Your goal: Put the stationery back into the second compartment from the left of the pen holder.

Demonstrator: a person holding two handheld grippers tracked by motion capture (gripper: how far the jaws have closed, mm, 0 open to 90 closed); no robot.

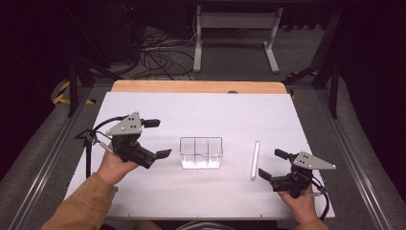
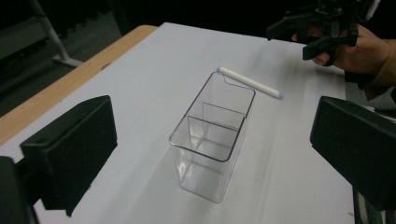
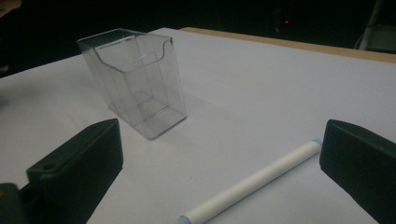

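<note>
No brand, label or writing can be read on anything on the table.

In the high view a clear plastic box [image 1: 201, 153] stands upright at the centre of the white table top [image 1: 201, 112], its open top up and its long side running left to right across the frame; thin clear walls split it into compartments. To its right, well apart from it, a white stick [image 1: 255, 159] lies flat, its long axis running nearly straight up and down the frame, the far end leaning slightly to the right.

The left gripper [image 1: 155, 139] sits at the left of the frame, held in a hand [image 1: 115, 165], its jaws spread wide with nothing between them and pointing right toward the box, near it but not touching. In the left gripper view the box [image 2: 212, 135] stands in the middle between the two black jaws but farther off, its long axis running away toward the upper right, with the stick [image 2: 250, 81] lying just behind it.

The right gripper [image 1: 271, 164] is at the lower right of the high view, its jaws also wide apart and empty, just right of the stick's near end. In the right gripper view the stick [image 3: 254, 181] runs from the bottom centre up to the right jaw, and the box [image 3: 133, 84] stands in the upper left.
</note>
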